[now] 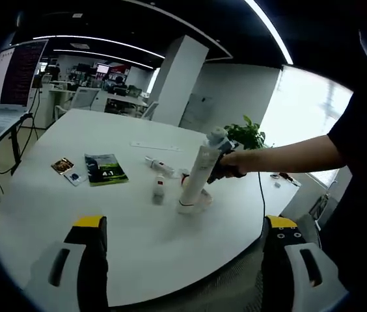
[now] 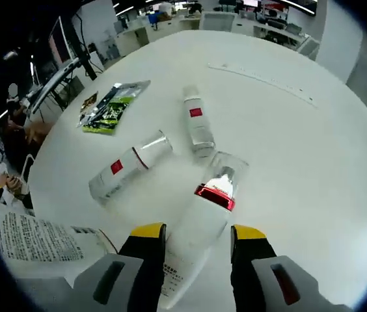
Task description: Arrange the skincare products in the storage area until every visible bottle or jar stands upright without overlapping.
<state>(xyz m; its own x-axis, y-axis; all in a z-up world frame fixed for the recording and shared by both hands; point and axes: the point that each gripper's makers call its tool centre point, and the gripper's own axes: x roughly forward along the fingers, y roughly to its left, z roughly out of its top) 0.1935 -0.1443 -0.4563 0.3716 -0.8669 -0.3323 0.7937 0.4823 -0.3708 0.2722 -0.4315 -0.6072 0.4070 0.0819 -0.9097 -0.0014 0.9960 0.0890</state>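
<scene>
- The right hand-held gripper (image 2: 190, 240) had its jaws closed around the body of a tall white tube with a red band and clear cap (image 2: 200, 221), cap-end down on the round white bench (image 1: 105, 221) near its middle, its long axis tilted and not yet upright.
- Two smaller white bottles with red labels (image 2: 123, 168) (image 2: 197, 121) lay on their sides just beyond, touching nothing.
- The left hand-held gripper (image 1: 183, 244) hung wide open and empty over the bench's near edge.
- Judged: little done; all three remained to be stood.
</scene>
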